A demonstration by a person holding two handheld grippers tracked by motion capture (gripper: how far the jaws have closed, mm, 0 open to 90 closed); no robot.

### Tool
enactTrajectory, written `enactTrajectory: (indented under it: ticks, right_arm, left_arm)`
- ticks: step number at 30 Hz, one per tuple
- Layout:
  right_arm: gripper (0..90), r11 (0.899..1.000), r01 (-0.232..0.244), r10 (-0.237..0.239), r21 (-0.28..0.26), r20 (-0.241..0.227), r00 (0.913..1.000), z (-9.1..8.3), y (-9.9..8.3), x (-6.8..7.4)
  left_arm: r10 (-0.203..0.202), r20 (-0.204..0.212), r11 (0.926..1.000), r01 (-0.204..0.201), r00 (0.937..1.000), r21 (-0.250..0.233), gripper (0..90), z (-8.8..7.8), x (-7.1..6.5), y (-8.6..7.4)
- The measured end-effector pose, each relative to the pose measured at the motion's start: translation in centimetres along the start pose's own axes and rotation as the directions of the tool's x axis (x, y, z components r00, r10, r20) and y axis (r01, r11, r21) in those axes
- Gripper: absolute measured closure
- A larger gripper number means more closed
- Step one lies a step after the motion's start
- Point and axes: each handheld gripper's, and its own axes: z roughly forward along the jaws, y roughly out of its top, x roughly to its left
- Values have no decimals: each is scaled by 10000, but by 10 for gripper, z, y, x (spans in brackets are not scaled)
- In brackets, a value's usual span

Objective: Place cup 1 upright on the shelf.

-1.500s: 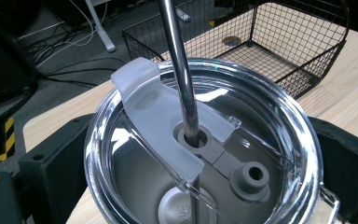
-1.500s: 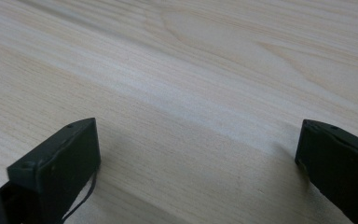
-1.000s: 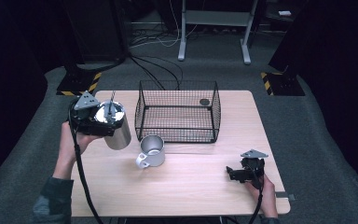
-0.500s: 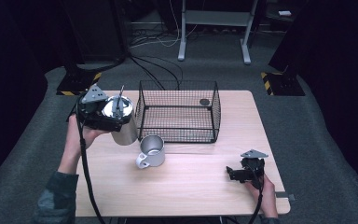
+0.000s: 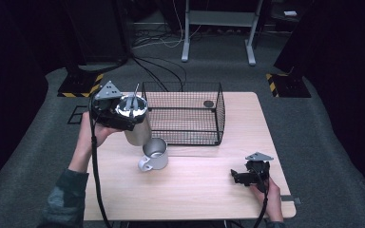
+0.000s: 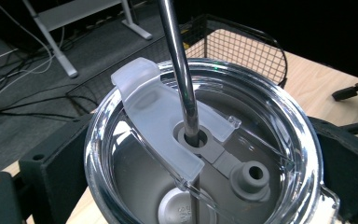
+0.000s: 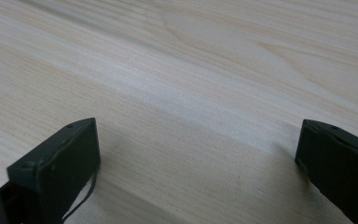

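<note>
The jaws of the left gripper are clamped on either side of a steel tumbler, holding it raised above the table at the left, just beside the wire basket. In the left gripper view the black jaws press against the tumbler's rim on both sides, and its clear lid faces the camera, with a metal straw rising through a hole in the middle. The tumbler is tilted a little, its base toward a steel mug that stands on the table just below it, handle pointing toward the person.

The jaws of the right gripper are spread wide with nothing between them; the right gripper view looks past them onto bare pale wood. This gripper rests low at the table's near right corner, well apart from the tumbler and mug.

Inside the basket, near its far right corner, lies a small dark round object.
</note>
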Motion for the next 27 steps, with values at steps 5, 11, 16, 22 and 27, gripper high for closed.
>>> enactTrajectory:
  ticks: [5, 11, 16, 22, 27]
  right_arm:
    - [0, 10000, 12, -12, -3, 2, 10000, 0, 0, 0]
    - [0, 10000, 8, -8, -1, 0, 10000, 0, 0, 0]
    - [0, 10000, 9, -9, 1, 0, 10000, 0, 0, 0]
    - [0, 10000, 19, -19, 3, -2, 10000, 0, 0, 0]
    - [0, 10000, 23, -23, 4, -3, 10000, 0, 0, 0]
  left_arm:
    - [-32, 339, 10000, 33, 9994, -35, 41, 8, -4, 6]
    - [-33, 552, 9999, 40, 9985, -132, 41, 18, -8, 15]
    - [135, 635, 9999, -129, 9979, -103, 41, 27, -11, 22]
    - [181, 664, 9998, -173, 9976, -126, 41, 38, -14, 29]
    - [137, 631, 9999, -133, 9979, -67, 41, 49, -12, 34]
